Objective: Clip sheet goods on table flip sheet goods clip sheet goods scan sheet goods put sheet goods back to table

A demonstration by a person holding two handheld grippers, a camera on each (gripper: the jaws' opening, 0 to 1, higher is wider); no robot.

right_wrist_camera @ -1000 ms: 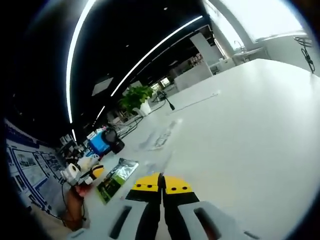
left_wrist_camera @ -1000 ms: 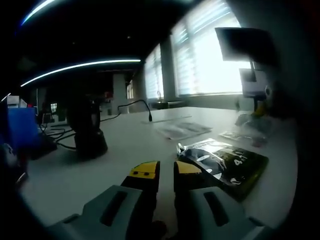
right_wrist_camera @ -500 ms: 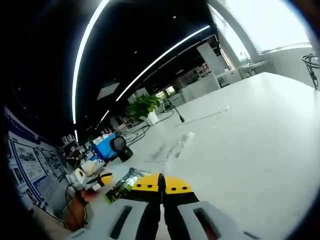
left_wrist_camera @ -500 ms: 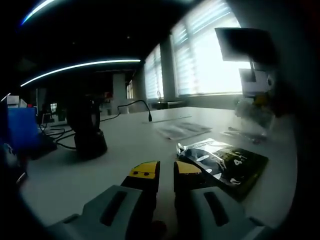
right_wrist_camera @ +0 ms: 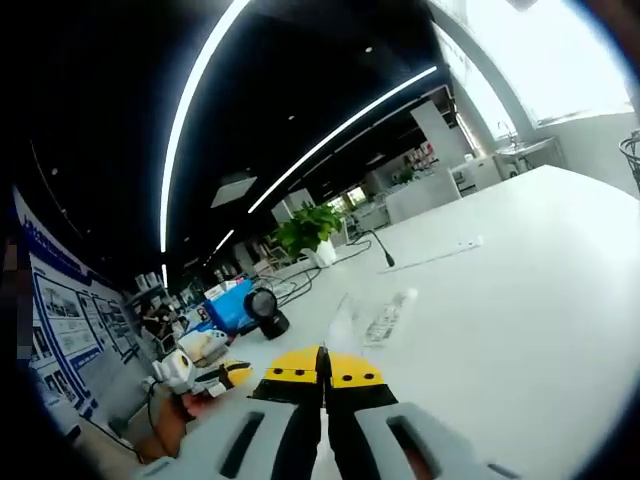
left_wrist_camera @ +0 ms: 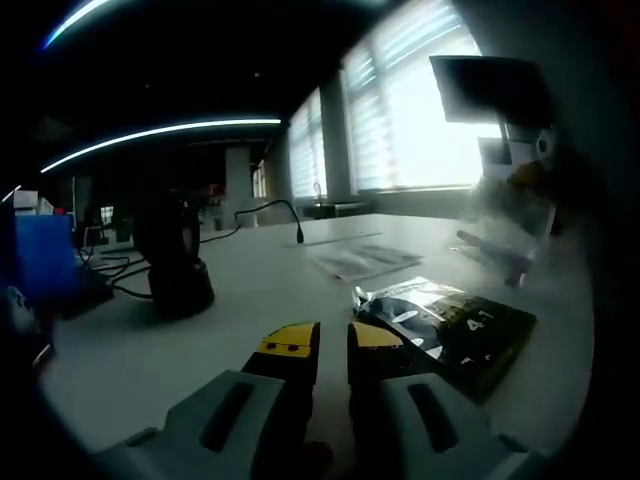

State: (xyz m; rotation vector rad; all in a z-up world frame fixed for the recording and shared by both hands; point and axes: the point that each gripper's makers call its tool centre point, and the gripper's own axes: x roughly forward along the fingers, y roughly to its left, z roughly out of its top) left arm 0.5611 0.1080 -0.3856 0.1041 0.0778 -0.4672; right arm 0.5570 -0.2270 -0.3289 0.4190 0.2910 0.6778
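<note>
The worktop (left_wrist_camera: 250,290) is white. On it lies a packet (left_wrist_camera: 450,330) that is black and shiny silver, with white marks and a yellow-green edge. The left hand-held gripper (left_wrist_camera: 334,345) has yellow tips with black under them and a grey body. The right hand-held gripper (right_wrist_camera: 322,372) has the same yellow, black and grey. A box (right_wrist_camera: 232,304) is bright blue. A plant (right_wrist_camera: 308,226) has green leaves in a white pot.

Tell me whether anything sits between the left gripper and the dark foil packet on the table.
Nothing visible does. The left gripper points along bare white table, and the dark foil packet lies just ahead and to the right of its fingers. The black stand is off to the left, clear of that path.
</note>
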